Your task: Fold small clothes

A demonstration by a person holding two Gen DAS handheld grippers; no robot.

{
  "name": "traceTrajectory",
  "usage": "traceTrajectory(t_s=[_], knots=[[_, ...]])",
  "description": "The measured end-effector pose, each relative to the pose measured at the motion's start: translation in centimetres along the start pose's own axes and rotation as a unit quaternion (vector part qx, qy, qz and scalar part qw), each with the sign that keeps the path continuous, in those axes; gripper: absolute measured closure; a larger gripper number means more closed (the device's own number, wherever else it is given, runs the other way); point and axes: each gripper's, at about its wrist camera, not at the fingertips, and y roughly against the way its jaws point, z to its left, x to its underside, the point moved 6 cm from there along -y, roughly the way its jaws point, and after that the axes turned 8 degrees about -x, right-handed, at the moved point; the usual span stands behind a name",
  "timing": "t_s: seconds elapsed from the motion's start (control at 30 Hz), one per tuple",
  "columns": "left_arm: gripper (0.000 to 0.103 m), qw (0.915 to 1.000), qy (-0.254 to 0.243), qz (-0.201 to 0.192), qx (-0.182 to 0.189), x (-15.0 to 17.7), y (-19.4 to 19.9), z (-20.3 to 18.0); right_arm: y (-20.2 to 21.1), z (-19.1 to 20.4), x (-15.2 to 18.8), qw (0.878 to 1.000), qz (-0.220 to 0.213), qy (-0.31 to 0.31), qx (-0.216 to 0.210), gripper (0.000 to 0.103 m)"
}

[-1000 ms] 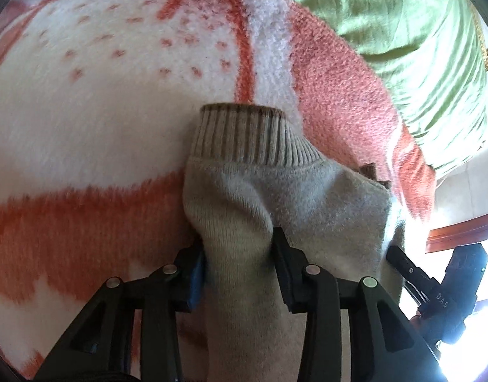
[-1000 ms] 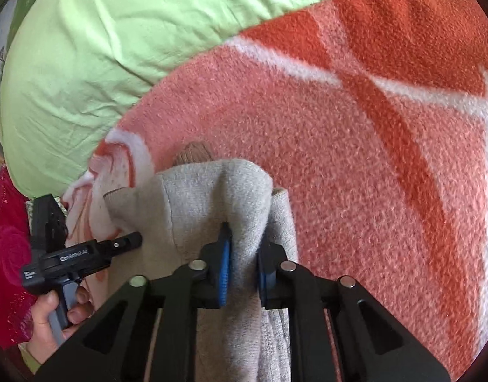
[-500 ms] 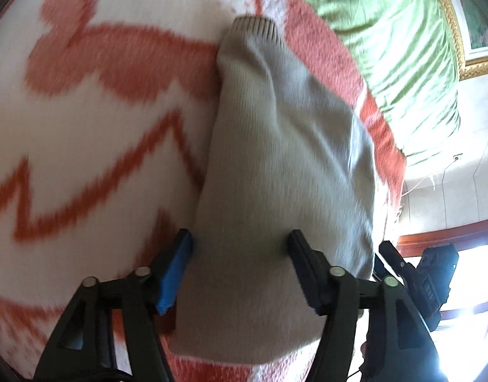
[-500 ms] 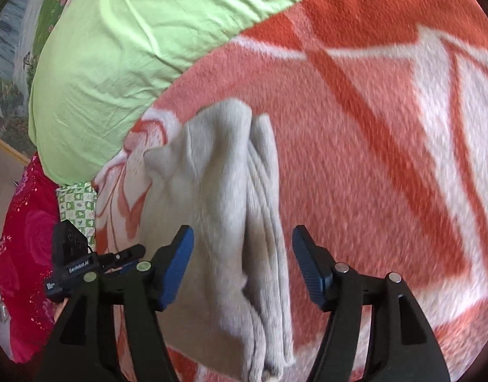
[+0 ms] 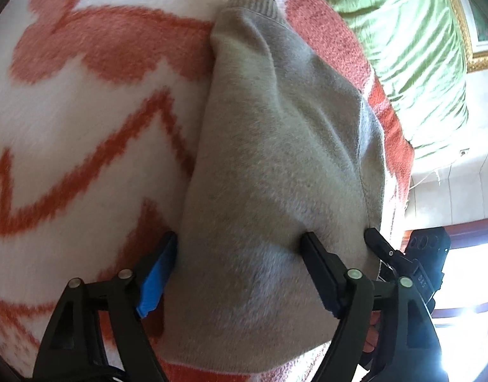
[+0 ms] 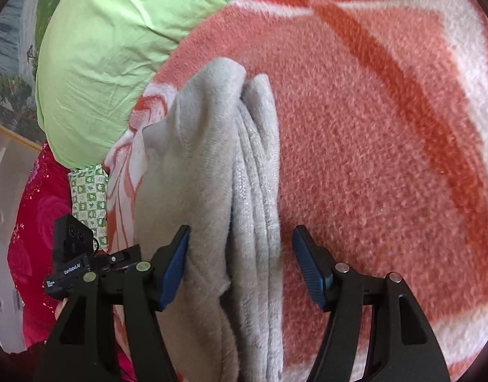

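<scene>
i see the folded grey sweater (image 5: 275, 165) lying flat on the orange and white blanket (image 5: 85, 121), running straight ahead from my left gripper (image 5: 240, 273), whose jaws are spread wide with the cloth's near end lying between them, not pinched. the ribbed cuff (image 5: 253, 4) sits at the far end, well ahead of the jaws. beyond it to the right is the green sheet (image 5: 412, 41). just right of my left jaws the other tool's black body shows. from my right gripper (image 6: 240, 267) the sweater (image 6: 212, 172) shows its stacked folded edges, running forward between the jaws; these jaws are also spread apart and grip nothing, the left pad close against the cloth, the right pad well clear over the blanket (image 6: 387, 146). ahead and left of the jaws lies the green sheet (image 6: 110, 47), with a red flowered cloth (image 6: 31, 238) to the left of the jaws.
</scene>
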Motion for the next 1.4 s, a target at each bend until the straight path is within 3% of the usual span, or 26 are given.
traceTrajectory(t_s=[0.1, 0.27, 0.33, 0.4, 0.6, 0.63, 0.7, 0.73, 0.8, 0.87, 1.13, 1.4], knots=[[0.029, 0.9998, -0.017, 0.001, -0.003, -0.3, -1.0, -0.6, -0.2, -0.1, -0.1, 1.0, 0.006, -0.003, -0.012, 0.037], [0.042, 0.9992, -0.021, 0.003, 0.034, 0.0, -1.1, 0.0, 0.2, -0.3, 0.2, 1.0, 0.008, 0.01, -0.015, 0.039], [0.037, 0.9992, -0.017, 0.007, 0.036, 0.0, -1.0, 0.3, 0.1, -0.2, 0.4, 1.0, 0.013, 0.023, -0.007, 0.039], [0.021, 0.9998, -0.008, 0.008, 0.018, -0.1, -0.9, 1.1, -0.2, -0.1, 0.2, 1.0, 0.019, 0.022, -0.007, 0.038], [0.021, 0.9995, 0.009, 0.018, 0.025, -0.6, -2.5, 1.0, -2.0, -0.1, -0.8, 1.0, 0.02, 0.001, -0.019, 0.038], [0.025, 0.9989, 0.018, 0.026, 0.034, -0.6, -3.1, 1.0, -2.2, -0.1, -0.7, 1.0, 0.022, -0.002, -0.019, 0.039], [0.038, 0.9986, 0.021, 0.025, 0.042, -0.8, -3.1, 0.7, -2.8, 0.4, -0.6, 0.999, 0.031, -0.005, -0.023, 0.061], [0.041, 0.9989, 0.014, 0.02, 0.039, -0.8, -2.8, 0.4, -2.6, 0.8, -0.6, 0.999, 0.026, -0.004, -0.022, 0.062], [0.054, 0.9993, -0.009, 0.004, 0.036, -0.5, -1.8, 0.0, -1.9, 1.8, -0.5, 0.999, 0.019, 0.01, -0.024, 0.069], [0.058, 0.9989, -0.012, -0.006, 0.045, -0.2, -0.7, 0.0, -1.3, 3.0, -0.3, 0.999, 0.012, 0.018, -0.035, 0.07], [0.061, 0.9958, -0.014, -0.063, 0.065, 0.7, 5.8, 2.6, -0.7, 8.4, 1.3, 0.997, -0.006, 0.049, -0.066, 0.071], [0.061, 0.9905, 0.01, -0.132, 0.04, 1.3, 14.5, 10.9, -6.1, 16.1, 5.0, 0.988, 0.018, 0.11, -0.109, 0.071]])
